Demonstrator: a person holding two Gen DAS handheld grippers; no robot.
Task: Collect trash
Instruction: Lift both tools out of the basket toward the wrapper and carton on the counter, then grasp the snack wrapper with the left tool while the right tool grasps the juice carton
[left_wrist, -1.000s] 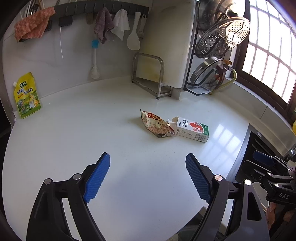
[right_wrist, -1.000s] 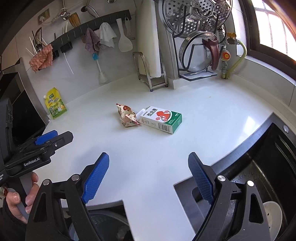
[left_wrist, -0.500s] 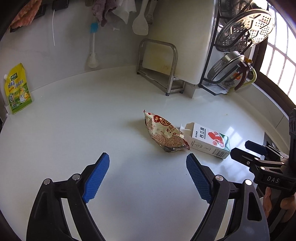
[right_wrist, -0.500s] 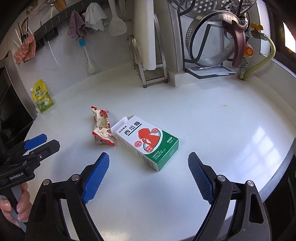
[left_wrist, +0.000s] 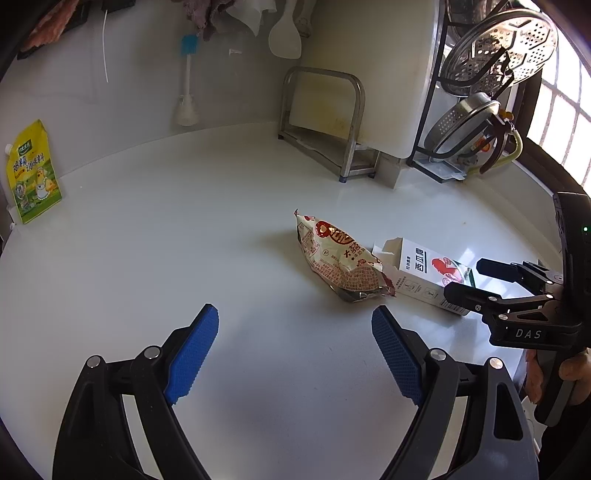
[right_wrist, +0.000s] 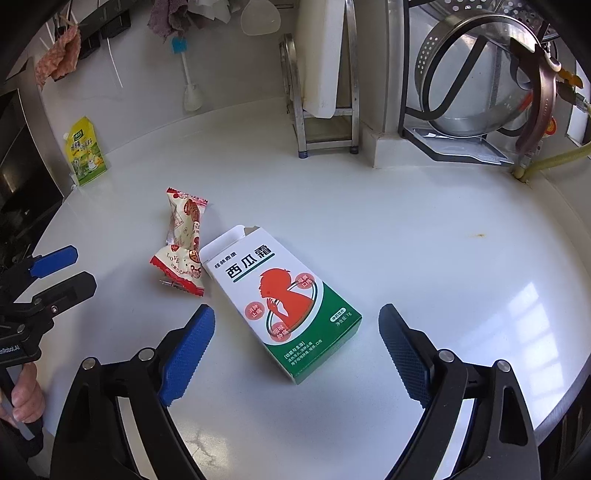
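We have both pieces of trash lying side by side, touching, on the white tabletop (right_wrist: 424, 229): a crumpled snack wrapper (left_wrist: 338, 258) and an empty carton (right_wrist: 280, 302) with its flap open. The right hand-held gripper (right_wrist: 295, 354) hangs over the carton, fingers spread wide; the left hand-held gripper (left_wrist: 295, 354) is likewise spread, just short of the wrapper. We should straddle the carton across its narrow width (it lies flat) and squeeze gently, since thin card would likely buckle.

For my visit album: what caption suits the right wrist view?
Open right tool poised over a white-and-green carton beside a crumpled snack wrapper on the white kitchen counter.
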